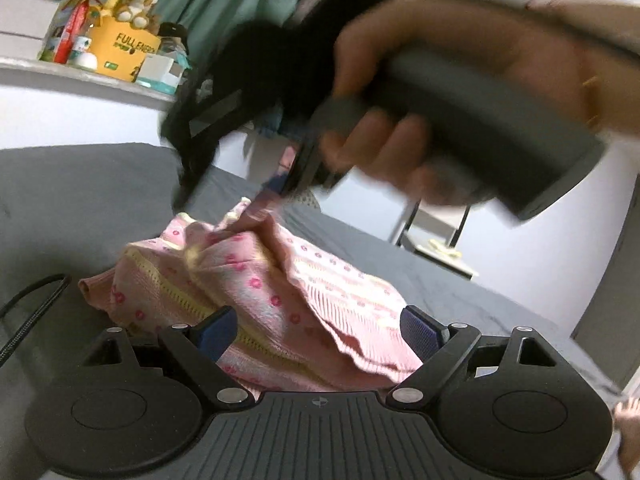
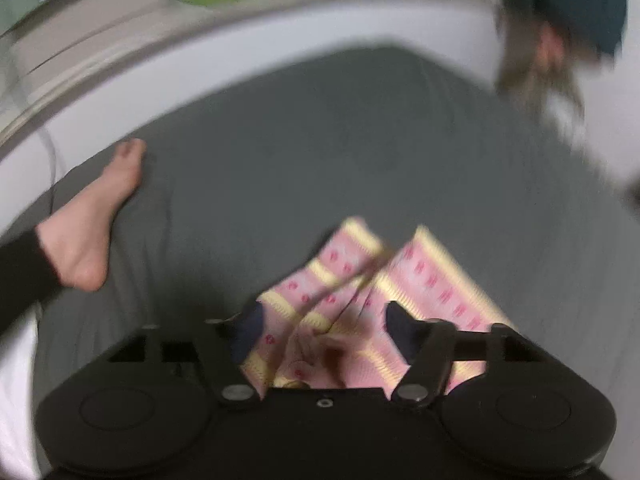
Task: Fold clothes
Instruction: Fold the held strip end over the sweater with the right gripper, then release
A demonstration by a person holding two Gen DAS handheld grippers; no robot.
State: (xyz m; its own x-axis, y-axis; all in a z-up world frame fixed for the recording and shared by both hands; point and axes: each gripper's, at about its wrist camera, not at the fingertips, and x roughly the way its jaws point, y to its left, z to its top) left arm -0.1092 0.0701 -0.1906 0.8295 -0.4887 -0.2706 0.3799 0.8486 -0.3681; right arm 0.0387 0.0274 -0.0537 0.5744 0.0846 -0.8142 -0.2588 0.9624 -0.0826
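A pink garment [image 1: 280, 288] with yellow stripes and small pink flowers lies bunched on the dark grey bed sheet [image 1: 80, 208]. My left gripper [image 1: 318, 330] is open, and the near edge of the cloth lies between its blue pads without being pinched. Above, a hand holds the right gripper's grey handle [image 1: 460, 92], blurred, with its tip down at the far top of the garment. In the right wrist view the right gripper [image 2: 326, 332] stands open over the garment [image 2: 424, 276], with folds of cloth between its dark fingers [image 2: 402, 330].
A shelf [image 1: 60, 68] at the back left carries a yellow box [image 1: 120, 46], a plush toy and packets. A black cable [image 1: 28, 308] loops on the sheet at the left. A bare foot [image 2: 92, 224] rests on the sheet [image 2: 320, 140]. A small table [image 1: 444, 256] stands beyond the bed.
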